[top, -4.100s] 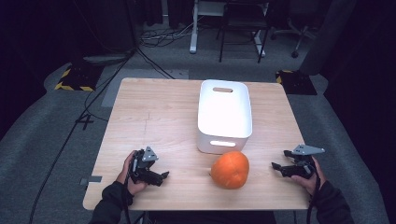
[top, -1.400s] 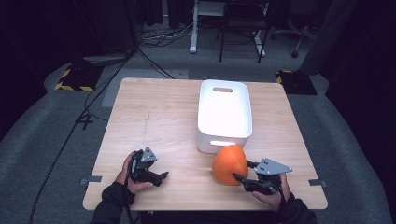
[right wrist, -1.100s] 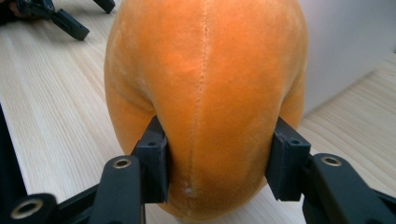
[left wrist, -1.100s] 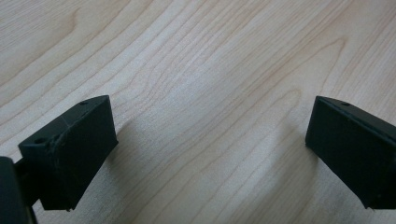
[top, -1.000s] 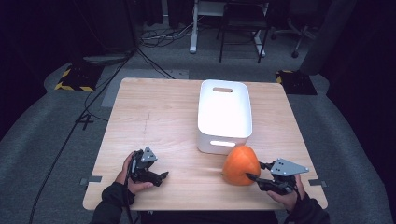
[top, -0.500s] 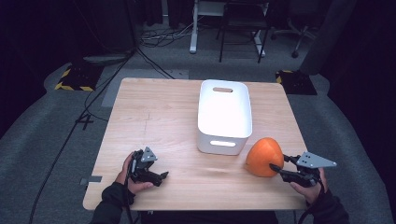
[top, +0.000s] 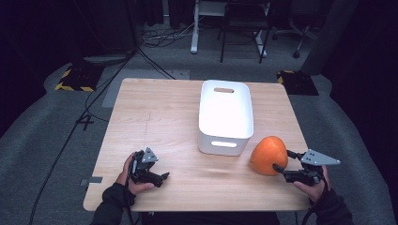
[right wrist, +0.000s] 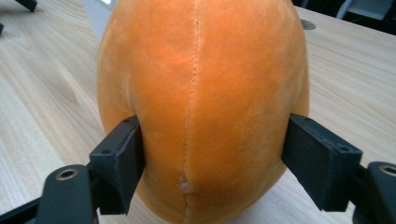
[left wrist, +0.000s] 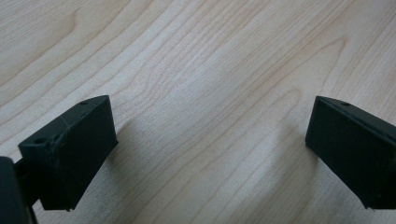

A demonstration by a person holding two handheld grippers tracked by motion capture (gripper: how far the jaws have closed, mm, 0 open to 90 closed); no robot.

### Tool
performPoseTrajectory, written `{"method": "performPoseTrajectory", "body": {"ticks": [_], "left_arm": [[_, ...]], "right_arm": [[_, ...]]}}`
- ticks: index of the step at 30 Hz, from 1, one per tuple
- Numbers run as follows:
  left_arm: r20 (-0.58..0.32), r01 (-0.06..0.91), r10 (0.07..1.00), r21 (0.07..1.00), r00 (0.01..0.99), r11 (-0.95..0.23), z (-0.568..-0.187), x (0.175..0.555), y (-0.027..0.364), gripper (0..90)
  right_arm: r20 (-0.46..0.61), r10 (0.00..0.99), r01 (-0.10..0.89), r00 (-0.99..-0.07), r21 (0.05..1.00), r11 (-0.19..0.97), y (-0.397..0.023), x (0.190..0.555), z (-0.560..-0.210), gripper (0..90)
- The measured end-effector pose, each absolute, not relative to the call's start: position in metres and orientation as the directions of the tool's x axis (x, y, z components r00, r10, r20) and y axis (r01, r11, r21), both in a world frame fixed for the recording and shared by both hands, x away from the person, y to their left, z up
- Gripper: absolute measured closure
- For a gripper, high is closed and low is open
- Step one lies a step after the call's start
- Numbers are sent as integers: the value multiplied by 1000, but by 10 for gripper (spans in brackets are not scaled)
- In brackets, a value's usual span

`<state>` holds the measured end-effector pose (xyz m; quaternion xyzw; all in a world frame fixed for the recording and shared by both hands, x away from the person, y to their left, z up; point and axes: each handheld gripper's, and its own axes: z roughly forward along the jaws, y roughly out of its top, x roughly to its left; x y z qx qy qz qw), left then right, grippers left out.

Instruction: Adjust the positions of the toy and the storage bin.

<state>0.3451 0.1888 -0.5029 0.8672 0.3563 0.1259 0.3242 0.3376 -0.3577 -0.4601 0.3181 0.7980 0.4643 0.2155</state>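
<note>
An orange plush ball (top: 267, 154) with a stitched seam (right wrist: 201, 93) is held just right of the white bin (top: 226, 117), near the table's front right. My right gripper (top: 280, 161) is shut on the ball, its two black jaws pressing into the ball's sides as seen in the right gripper view (right wrist: 210, 161). My left gripper (top: 162, 177) rests on the wood at the front left, open. Its own view shows both jaws wide apart over bare wood (left wrist: 210, 140), with nothing between them.
The wooden table (top: 155, 112) stands on grey carpet. The white bin sits at the centre right with handle slots at both ends. Cables (top: 94, 93) trail over the floor at the far left; a desk frame and chair legs (top: 244, 28) stand behind.
My right gripper came in to the ball in front of the bin, shut on it, and carried it rightward to the bin's right side. The left gripper stayed put.
</note>
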Motion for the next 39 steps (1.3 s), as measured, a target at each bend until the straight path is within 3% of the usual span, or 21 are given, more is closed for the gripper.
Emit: {"method": "performPoseTrajectory", "body": {"ticks": [4,9,20,28,39], "left_arm": [[-13,537,700,652,714,-535,-503,345,189,21],[-13,537,700,652,714,-535,-503,345,189,21],[-13,536,700,652,714,-536,-503,345,189,21],[-14,537,700,652,714,-535,-503,345,189,21],[-15,537,699,653,715,-535,-503,345,189,21]], "right_arm": [[-39,718,320,-695,878,357,-356,337,-460,178],[-87,719,250,-689,903,349,-350,329,-453,206],[-77,733,251,-676,911,328,-340,333,-439,170],[-97,739,223,-666,920,322,-327,335,-419,192],[-110,745,271,-658,888,371,-308,355,-404,167]]}}
